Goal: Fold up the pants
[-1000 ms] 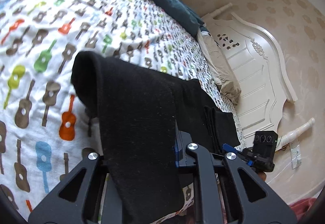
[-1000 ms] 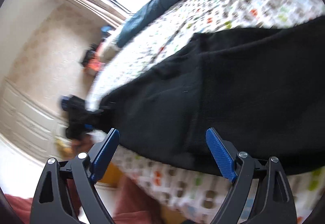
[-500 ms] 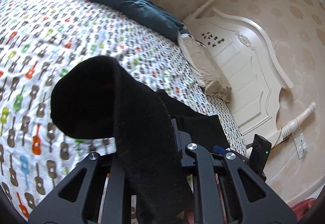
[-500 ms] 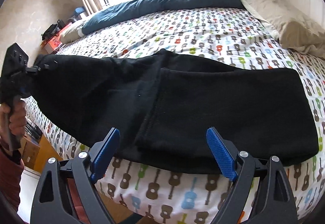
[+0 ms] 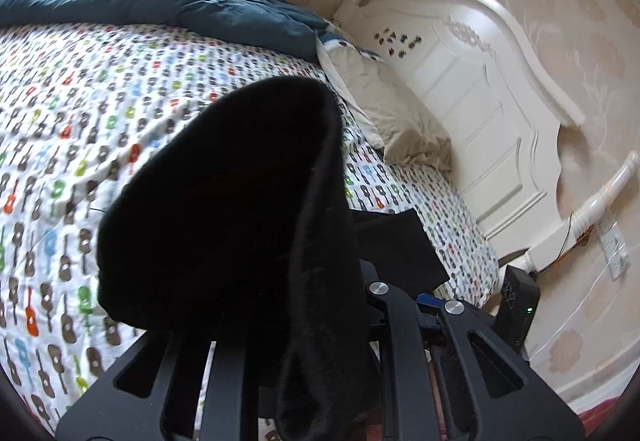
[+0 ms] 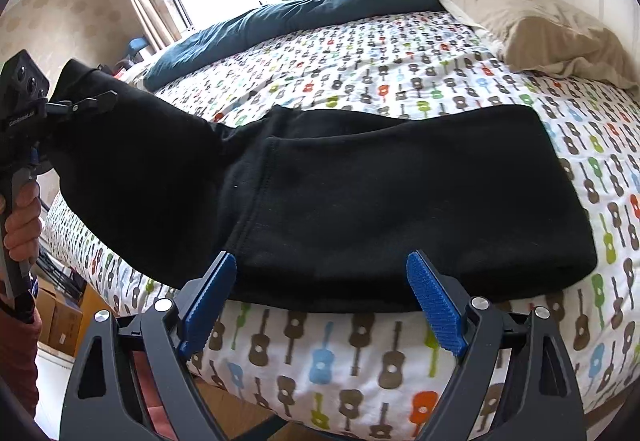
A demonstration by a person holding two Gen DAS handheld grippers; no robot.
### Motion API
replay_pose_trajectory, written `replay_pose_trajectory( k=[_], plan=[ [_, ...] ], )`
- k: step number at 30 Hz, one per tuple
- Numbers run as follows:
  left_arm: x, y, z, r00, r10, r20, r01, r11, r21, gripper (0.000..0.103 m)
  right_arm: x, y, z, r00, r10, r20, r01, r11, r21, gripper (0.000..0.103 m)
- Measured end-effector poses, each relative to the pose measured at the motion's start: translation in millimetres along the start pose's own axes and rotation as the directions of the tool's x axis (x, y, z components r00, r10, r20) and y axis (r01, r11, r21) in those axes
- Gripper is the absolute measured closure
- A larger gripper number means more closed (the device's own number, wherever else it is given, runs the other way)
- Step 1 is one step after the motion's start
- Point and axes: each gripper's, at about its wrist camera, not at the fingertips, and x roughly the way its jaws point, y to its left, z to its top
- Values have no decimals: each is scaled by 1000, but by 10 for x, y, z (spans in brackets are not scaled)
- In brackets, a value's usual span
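Black pants [image 6: 360, 201] lie across the near edge of the bed [image 6: 360, 357], on a guitar-print sheet [image 6: 400, 65]. Right part lies flat & already doubled over; left end is lifted off the bed.

Left hand-held gripper [image 6: 86, 103] is clamped on that raised end, w/ cloth bunched in its jaws & hanging down over the tool in the left wrist view. Person's hand [image 6: 22, 225] grips its handle at far left.

Right hand-held gripper [image 6: 324, 305] is wide open, holding nothing; blue pads [image 6: 434, 301] sit just in front of the pants' near edge, apart from the cloth.

Teal duvet [image 6: 300, 13] is along the far side, beige pillow [image 6: 540, 33] by the white headboard [image 5: 480, 81].
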Motion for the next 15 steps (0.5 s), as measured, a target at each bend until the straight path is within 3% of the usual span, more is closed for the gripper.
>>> replay_pose_trajectory(
  k=[15],
  plan=[
    [906, -619, -6, 986, 136, -100, -123, 985, 121, 88, -165, -343, -135, 1000, -16, 13, 15, 998, 61, 17]
  ],
)
